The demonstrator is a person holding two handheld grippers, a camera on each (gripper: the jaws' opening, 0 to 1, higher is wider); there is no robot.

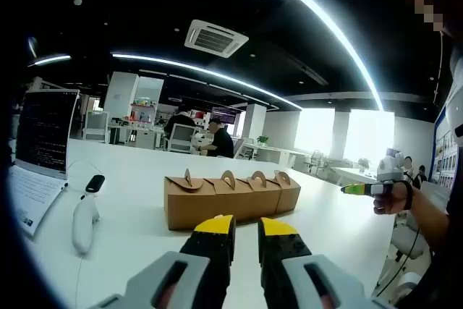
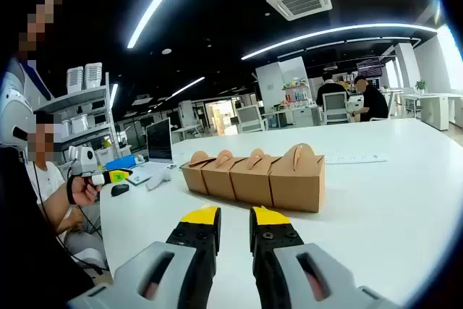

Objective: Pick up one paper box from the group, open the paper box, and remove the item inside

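Paper boxes: four brown kraft paper boxes with curved tab handles are lined up touching side by side on a white table, well in from its edges; all are closed.
Left gripper: the left gripper is held above the table just short of the row, its yellow-tipped black jaws slightly parted with nothing between them. In the right gripper view it is seen off the table's left end, held in a person's hand.
Right gripper: the right gripper is held above the table near the row, jaws slightly apart and gripping nothing. In the left gripper view it is seen beyond the table's right edge.
Table, far left in the left gripper view: an open laptop is set at the edge, with a white handheld controller lying beside it.
Background: an open office with seated people and strip ceiling lights.
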